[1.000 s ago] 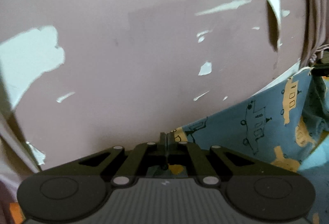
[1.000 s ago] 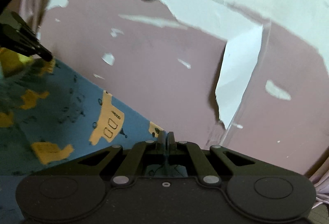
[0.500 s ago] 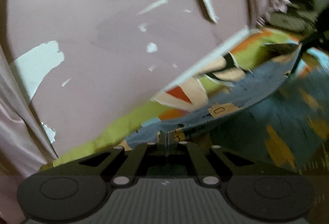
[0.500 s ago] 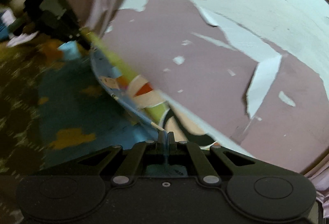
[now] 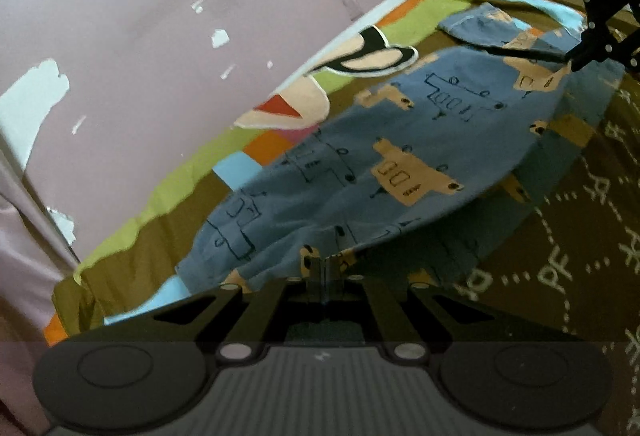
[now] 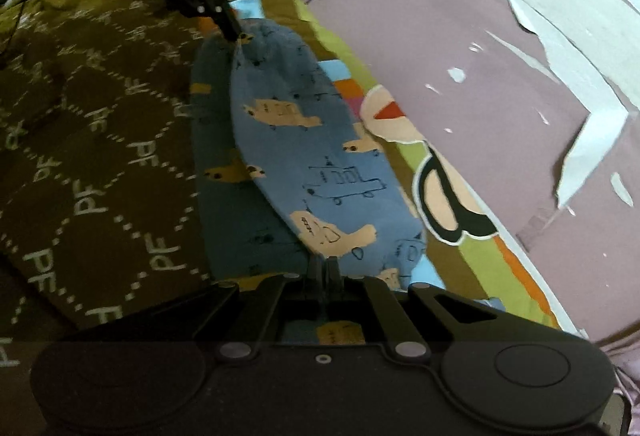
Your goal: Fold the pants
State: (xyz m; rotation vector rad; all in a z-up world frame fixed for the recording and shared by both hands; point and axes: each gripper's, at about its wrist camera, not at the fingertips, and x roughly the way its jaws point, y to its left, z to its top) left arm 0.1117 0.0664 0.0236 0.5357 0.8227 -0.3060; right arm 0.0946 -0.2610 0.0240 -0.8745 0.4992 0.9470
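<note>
Peeling pink wall [image 5: 132, 48] backs the bed [image 5: 560, 236]. Your left tongs [image 5: 323, 268] and right tongs [image 6: 324, 268] each clench an edge of the blue printed pants [image 5: 380, 164], lifted over their lower half; the fold is unfinished until you lay it flat.

One pair of blue printed pants [image 5: 400, 140], two black tools, one patterned bedspread [image 6: 100, 124]

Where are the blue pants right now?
The blue pants hang stretched between the left gripper and the right gripper, both shut on an edge, just over the brown bedspread beside the pink wall.
</note>
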